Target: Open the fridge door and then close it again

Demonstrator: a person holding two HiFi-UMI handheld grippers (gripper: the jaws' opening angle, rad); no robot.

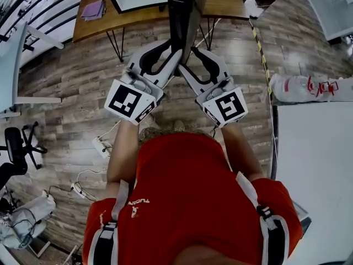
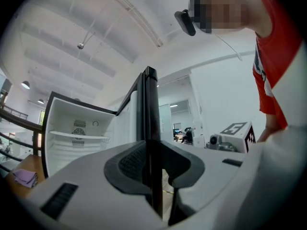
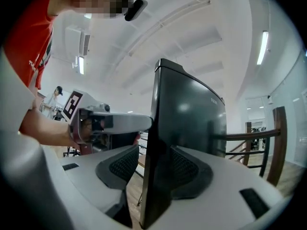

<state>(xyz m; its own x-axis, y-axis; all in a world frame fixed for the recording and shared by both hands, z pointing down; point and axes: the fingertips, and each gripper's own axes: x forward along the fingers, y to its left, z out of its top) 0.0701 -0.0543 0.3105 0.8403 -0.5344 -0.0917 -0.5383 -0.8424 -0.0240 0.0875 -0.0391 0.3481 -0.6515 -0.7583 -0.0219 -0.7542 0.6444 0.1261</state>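
The black fridge door (image 1: 185,10) stands open and shows edge-on from above in the head view. The fridge's white inside (image 2: 72,138) with its shelf appears at the left of the left gripper view. My left gripper (image 1: 175,57) holds the door's thin edge (image 2: 152,128) between its jaws, and both pads look pressed against it. My right gripper (image 1: 194,54) sits beside it on the same edge. There the glossy door face (image 3: 192,119) fills the space between the jaws; the left pad (image 3: 122,164) stands off the door with floor showing in the gap.
A wooden table (image 1: 99,24) on thin metal legs carries a purple cloth (image 1: 92,9) at the upper left. A white counter (image 1: 314,159) lies at the right, with a white and red bag (image 1: 309,87) behind it. A power strip (image 1: 100,146) and cables lie on the floor.
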